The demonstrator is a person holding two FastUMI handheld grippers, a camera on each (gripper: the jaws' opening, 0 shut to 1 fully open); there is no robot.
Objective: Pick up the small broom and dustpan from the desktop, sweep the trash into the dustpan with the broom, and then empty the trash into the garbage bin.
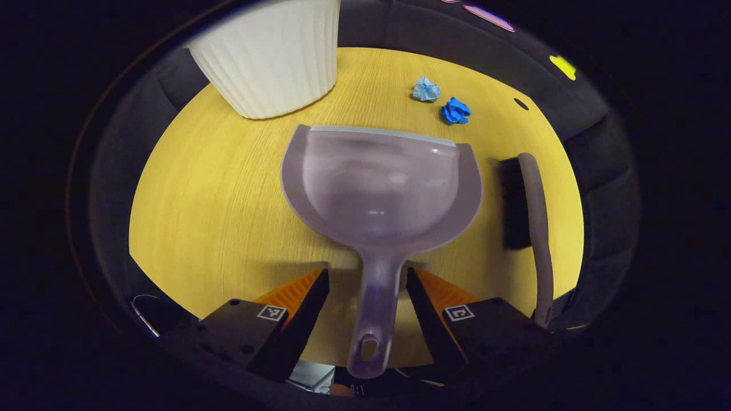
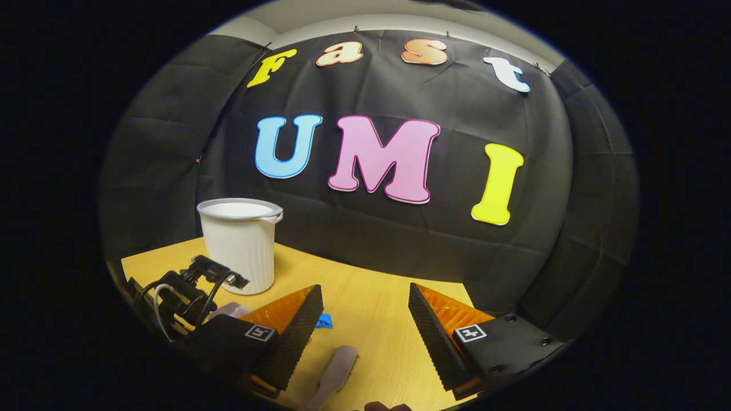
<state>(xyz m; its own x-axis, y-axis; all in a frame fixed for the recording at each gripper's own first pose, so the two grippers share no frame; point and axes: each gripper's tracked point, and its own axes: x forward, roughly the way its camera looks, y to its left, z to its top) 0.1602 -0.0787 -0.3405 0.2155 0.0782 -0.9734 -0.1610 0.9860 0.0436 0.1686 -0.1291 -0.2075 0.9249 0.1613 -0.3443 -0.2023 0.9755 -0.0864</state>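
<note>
A translucent mauve dustpan [image 1: 380,185] lies flat on the yellow wooden desktop [image 1: 217,188], its handle pointing back between my left gripper's [image 1: 368,282] fingers, which stand open on either side without touching it. The small broom [image 1: 531,211], dark bristles and mauve handle, lies to the dustpan's right. Two crumpled blue paper scraps [image 1: 426,89] [image 1: 455,111] sit beyond the pan's lip. In the right gripper view my right gripper [image 2: 365,311] hovers open above the desk, over the broom handle [image 2: 337,368]. A blue scrap [image 2: 324,321] peeks past its left finger.
The white ribbed garbage bin [image 1: 274,54] stands at the desk's far left; it is also in the right gripper view [image 2: 243,245]. The other gripper's body with cables [image 2: 183,297] is at the lower left there. Black cloth walls surround the desk.
</note>
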